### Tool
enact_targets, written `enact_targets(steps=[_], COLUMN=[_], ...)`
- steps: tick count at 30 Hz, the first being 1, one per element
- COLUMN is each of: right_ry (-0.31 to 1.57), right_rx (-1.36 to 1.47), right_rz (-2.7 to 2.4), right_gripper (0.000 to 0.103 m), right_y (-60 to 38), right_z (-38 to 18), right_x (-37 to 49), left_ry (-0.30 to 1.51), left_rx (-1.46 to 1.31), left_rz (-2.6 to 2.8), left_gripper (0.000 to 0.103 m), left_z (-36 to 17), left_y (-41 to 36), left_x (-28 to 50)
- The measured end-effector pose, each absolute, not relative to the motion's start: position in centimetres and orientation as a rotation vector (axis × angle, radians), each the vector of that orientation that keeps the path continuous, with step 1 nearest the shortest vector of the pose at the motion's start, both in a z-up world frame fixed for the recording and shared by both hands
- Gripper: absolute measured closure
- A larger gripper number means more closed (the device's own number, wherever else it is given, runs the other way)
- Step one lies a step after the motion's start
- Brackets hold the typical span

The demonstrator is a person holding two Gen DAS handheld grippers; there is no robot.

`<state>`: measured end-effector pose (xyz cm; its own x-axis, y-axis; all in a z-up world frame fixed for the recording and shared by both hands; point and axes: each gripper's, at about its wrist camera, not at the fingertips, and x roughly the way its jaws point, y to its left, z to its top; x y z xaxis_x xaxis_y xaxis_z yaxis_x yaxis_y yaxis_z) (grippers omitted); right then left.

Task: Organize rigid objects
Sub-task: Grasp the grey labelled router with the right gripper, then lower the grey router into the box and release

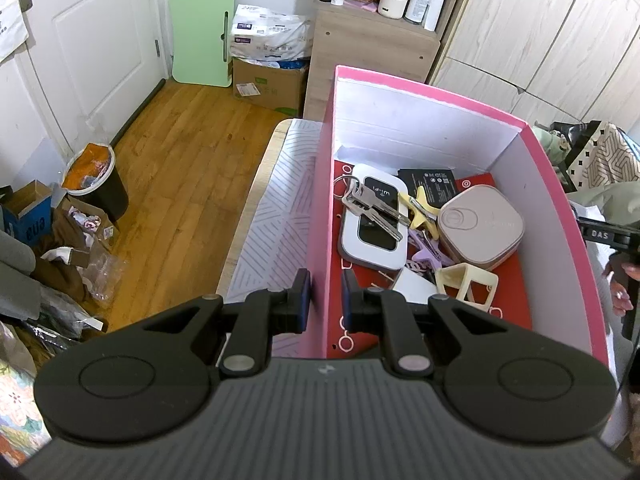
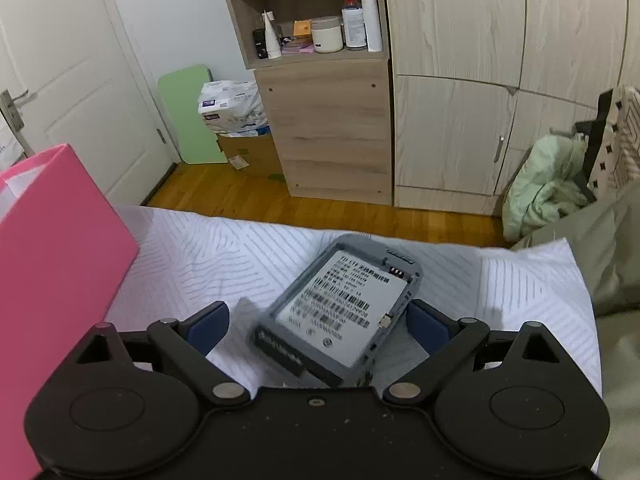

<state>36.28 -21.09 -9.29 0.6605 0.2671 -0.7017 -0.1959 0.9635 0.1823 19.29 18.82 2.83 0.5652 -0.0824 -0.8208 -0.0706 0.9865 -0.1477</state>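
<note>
In the left wrist view, a pink box (image 1: 440, 100) stands on a white patterned cloth (image 1: 276, 216). My left gripper (image 1: 326, 306) is shut on the box's left wall, one pad on each side. Inside lie a white Wi-Fi router (image 1: 374, 236) with keys (image 1: 372, 206) on top, a beige square device (image 1: 480, 226), a black battery (image 1: 432, 182), star-shaped clips (image 1: 422, 204) and a cream frame (image 1: 468, 282). In the right wrist view, my right gripper (image 2: 318, 328) is open wide around a grey device shell (image 2: 340, 312) that lies label-up on the cloth (image 2: 192, 256), right of the pink box (image 2: 60, 240).
Beyond the table's far edge is wooden floor (image 2: 320, 208), with a wooden shelf cabinet (image 2: 328, 128) and wardrobe doors (image 2: 452, 120). A bin (image 1: 96, 184), bags and cardboard boxes (image 1: 268, 84) sit on the floor at the left. Clothes (image 2: 548, 184) lie at the right.
</note>
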Motion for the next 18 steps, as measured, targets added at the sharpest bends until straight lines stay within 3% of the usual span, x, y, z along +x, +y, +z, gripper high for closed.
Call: enact_targets(steps=[4, 5, 6, 12, 14, 18], right_ry=[0.781, 0.761, 0.744, 0.738, 0.753, 0.735], right_rx=[0.036, 0.008, -0.025, -0.100, -0.114, -0.113], right_rz=[0.312, 0.328, 0.345, 0.444, 0.437, 0.444], right_gripper=[0.009, 0.016, 0.039, 0.037, 0.024, 0.024], right_y=[-20.1, -19.7, -19.3, -17.9, -17.6, -17.9], right_z=[-9.3, -9.2, -9.1, -8.9, -9.0, -9.1], right_x=[37.2, 37.2, 37.1, 35.8, 35.5, 34.9], left_ry=[0.971, 0.972, 0.973, 0.976, 0.976, 0.975], left_rx=[-0.176, -0.175, -0.175, -0.170, -0.172, -0.172], left_rz=[-0.007, -0.008, -0.007, -0.008, -0.007, -0.006], left_gripper=[0.090, 0.090, 0.090, 0.090, 0.090, 0.090], left_z=[2.8, 2.8, 2.8, 2.8, 2.8, 2.8], left_y=[18.9, 18.9, 18.9, 18.9, 18.9, 18.8], left_x=[19.2, 19.2, 19.1, 19.2, 19.3, 19.3])
